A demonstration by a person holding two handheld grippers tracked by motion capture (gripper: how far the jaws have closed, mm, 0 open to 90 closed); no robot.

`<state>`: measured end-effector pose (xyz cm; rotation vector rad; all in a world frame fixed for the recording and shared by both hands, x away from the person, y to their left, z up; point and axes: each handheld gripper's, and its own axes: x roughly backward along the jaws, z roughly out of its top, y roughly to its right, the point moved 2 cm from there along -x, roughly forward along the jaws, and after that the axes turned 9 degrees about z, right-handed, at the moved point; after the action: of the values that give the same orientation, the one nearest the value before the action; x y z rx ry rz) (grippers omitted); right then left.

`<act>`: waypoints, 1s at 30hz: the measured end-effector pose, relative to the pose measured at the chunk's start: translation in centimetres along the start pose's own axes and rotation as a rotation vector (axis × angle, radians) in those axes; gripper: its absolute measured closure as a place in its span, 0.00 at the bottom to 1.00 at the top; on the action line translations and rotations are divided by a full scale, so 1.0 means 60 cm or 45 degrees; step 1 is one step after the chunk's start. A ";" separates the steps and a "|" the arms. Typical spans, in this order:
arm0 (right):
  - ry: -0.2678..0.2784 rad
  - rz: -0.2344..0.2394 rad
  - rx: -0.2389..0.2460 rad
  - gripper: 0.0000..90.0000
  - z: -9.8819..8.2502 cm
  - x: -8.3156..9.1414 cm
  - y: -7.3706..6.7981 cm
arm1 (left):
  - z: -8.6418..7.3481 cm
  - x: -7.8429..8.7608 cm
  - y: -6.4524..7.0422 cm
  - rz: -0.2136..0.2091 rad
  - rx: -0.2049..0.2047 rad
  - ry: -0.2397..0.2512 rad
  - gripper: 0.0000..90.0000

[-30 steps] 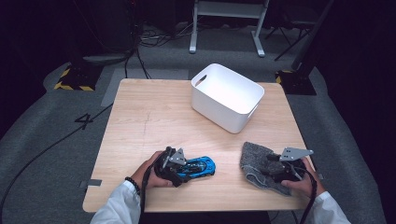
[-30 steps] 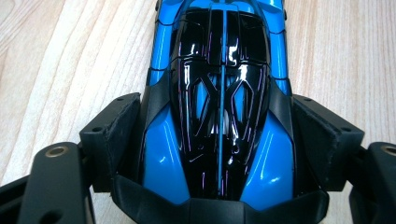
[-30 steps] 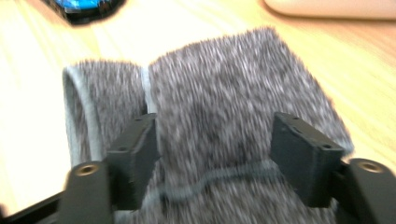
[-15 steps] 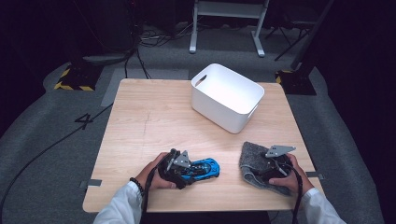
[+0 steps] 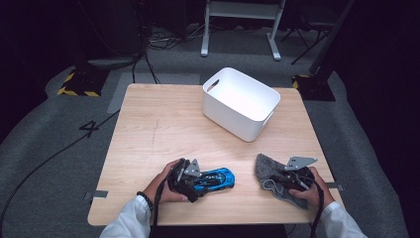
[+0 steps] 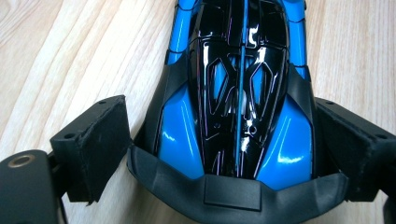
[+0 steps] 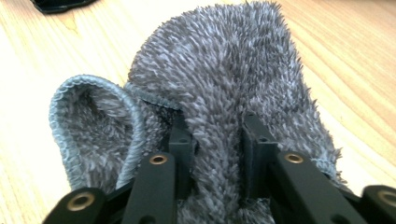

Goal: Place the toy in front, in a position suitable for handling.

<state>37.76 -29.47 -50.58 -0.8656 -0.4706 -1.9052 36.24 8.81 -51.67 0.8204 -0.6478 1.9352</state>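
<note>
A blue and black toy car lies on the wooden table near its front edge. My left gripper sits at the car's rear end. In the left gripper view the car lies between the jaws of the left gripper, which have just been opening; the left pad stands clear of the body. A grey fuzzy cloth lies bunched at the front right. My right gripper has just been closing, and in the right gripper view this gripper pinches a raised fold of the cloth.
A white plastic bin with cut-out handles stands at the back right of the table, nothing showing inside it. Bare wood spreads over the left and middle. Cables and a stand's feet lie on the dark floor beyond the far edge.
The right gripper has shifted a little to the left over the cloth. The left hand has stayed at the car's rear.
</note>
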 end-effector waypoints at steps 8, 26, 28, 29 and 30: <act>0.138 0.082 0.028 0.82 0.021 0.013 -0.010 | 0.007 -0.001 0.006 -0.064 -0.049 0.027 0.27; 0.178 0.282 0.235 0.82 0.148 -0.056 -0.085 | 0.025 -0.027 0.012 -0.035 -0.027 0.082 0.18; 0.161 0.290 0.246 0.82 0.152 -0.064 -0.090 | 0.021 -0.023 0.013 -0.018 -0.012 0.073 0.16; 0.156 0.295 0.248 0.82 0.154 -0.067 -0.092 | 0.018 -0.021 0.013 -0.014 -0.010 0.076 0.16; 0.151 0.295 0.255 0.82 0.155 -0.069 -0.093 | 0.016 -0.020 0.013 -0.014 -0.004 0.077 0.16</act>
<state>37.50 -18.38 -47.15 -0.6430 -0.4594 -1.6548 36.26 7.15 -52.05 0.7591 -0.6085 1.9411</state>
